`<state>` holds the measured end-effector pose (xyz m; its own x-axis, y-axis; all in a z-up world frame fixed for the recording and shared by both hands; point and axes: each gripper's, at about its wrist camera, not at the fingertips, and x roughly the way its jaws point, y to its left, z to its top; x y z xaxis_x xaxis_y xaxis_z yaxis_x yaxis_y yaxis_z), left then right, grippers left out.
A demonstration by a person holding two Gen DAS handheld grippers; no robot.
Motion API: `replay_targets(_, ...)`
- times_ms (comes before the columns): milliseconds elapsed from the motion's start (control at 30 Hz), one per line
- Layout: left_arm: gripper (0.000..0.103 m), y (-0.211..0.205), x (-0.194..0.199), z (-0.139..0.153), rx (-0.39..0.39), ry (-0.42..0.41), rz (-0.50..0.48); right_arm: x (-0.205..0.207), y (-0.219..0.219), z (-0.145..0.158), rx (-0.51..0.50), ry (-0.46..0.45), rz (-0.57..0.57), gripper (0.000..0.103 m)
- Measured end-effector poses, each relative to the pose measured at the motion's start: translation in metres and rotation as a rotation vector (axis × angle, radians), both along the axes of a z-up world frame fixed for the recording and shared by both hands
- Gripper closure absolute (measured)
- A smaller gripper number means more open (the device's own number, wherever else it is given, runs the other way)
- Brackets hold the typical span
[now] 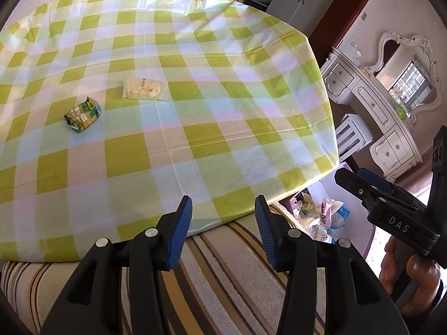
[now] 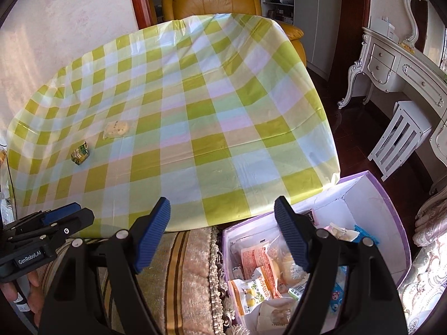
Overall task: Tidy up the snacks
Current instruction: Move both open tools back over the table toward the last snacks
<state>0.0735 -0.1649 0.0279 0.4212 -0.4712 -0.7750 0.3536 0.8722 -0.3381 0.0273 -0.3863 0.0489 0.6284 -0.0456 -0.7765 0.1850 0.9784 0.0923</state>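
Observation:
Two snacks lie on the green checked tablecloth (image 1: 195,89): a small green packet (image 1: 82,115) (image 2: 81,155) and a clear bag of pale snack (image 1: 145,88) (image 2: 116,129) just beyond it. My left gripper (image 1: 223,209) is open and empty over the table's near edge, well short of both. My right gripper (image 2: 222,212) is open and empty above the lilac box (image 2: 391,212), which holds several snack packets (image 2: 257,259). From the left wrist view the right gripper (image 1: 363,187) shows at the right, above the box's snacks (image 1: 321,215).
A striped cushion (image 1: 223,279) lies under the grippers at the table's near edge. A yellow leather armchair (image 2: 212,0) stands behind the table. To the right are a white dresser (image 2: 405,64) and a small white stool (image 2: 402,139). A hand (image 1: 413,268) grips the right tool.

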Motion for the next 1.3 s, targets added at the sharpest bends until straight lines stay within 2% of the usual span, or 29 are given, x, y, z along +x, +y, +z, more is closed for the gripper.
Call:
replay_targets(200,0.058,0.044,0.025,-0.001,0.011,-0.014,0.120,0.029,0.023,-0.012,0.028,0.030,0.038,0.026)
replay_targets(300,0.058,0.064,0.040,0.000,0.046,-0.043,0.173,0.045,0.037,-0.011,0.034,0.021,0.068,0.026)
replay_targets(467,0.058,0.093,0.065,0.003,0.102,-0.102,0.237,0.072,0.058,-0.009,0.031,0.008,0.112,0.026)
replay_targets(667,0.058,0.117,0.084,-0.006,0.124,-0.092,0.279,0.098,0.073,-0.010,0.015,0.011,0.143,0.026)
replay_targets(867,0.057,0.113,0.102,-0.012,0.172,-0.112,0.216,0.121,0.088,-0.014,-0.006,0.023,0.170,0.026)
replay_targets(1033,0.040,0.100,0.125,-0.019,0.257,-0.166,0.123,0.143,0.100,-0.015,-0.018,0.031,0.189,0.025)
replay_targets(1300,0.040,0.088,0.153,-0.040,0.331,-0.173,0.018,0.182,0.126,-0.024,-0.071,0.059,0.272,0.025)
